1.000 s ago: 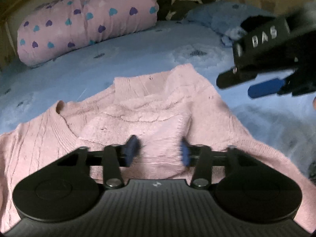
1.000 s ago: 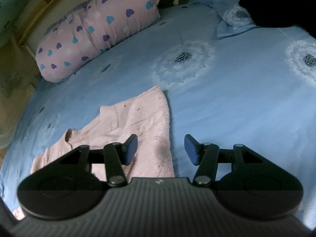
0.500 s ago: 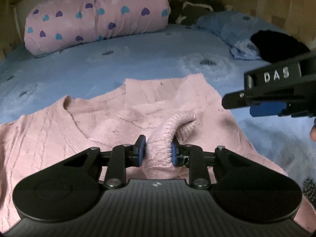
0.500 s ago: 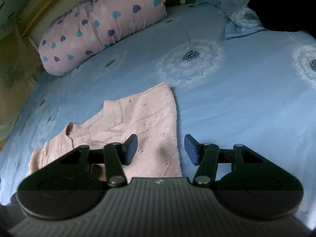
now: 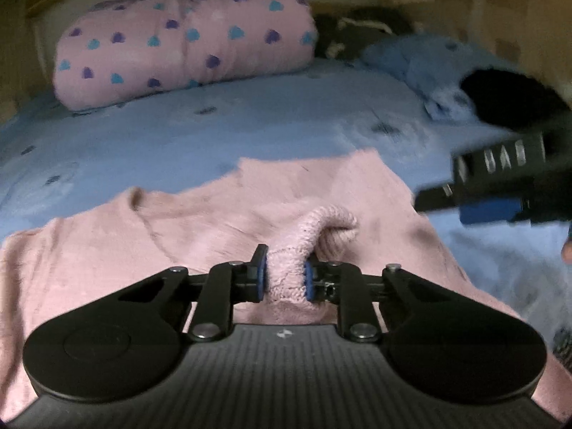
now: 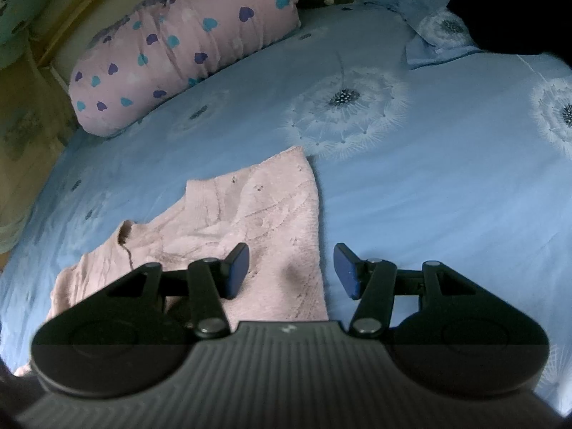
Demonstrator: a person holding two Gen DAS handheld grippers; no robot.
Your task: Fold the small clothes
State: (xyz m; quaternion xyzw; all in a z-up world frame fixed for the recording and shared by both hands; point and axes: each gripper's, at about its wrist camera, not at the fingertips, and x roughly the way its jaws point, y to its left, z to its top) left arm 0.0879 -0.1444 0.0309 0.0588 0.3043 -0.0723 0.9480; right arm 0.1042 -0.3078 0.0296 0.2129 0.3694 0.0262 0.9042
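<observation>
A small pink knitted sweater [image 5: 107,250] lies spread on the blue bedsheet. My left gripper [image 5: 285,279] is closing, and its blue pads press on the sweater's sleeve cuff [image 5: 314,228], which is bunched and raised off the body of the garment. In the right wrist view the same sweater [image 6: 257,214] lies flat at lower left. My right gripper [image 6: 291,271] hovers open above the sweater's right edge with nothing between its fingers. It also shows as a blurred black shape, the right gripper [image 5: 500,193], at the right of the left wrist view.
A pink bolster with heart prints [image 6: 178,46] lies along the far side of the bed. A blue pillow [image 6: 439,35] with a black garment [image 6: 511,7] on it sits at the far right. Blue sheet with dandelion prints [image 6: 429,178] extends to the right.
My left gripper's jaws have closed from wide open onto the sleeve cuff and lifted it a little. The right gripper stays open and in place.
</observation>
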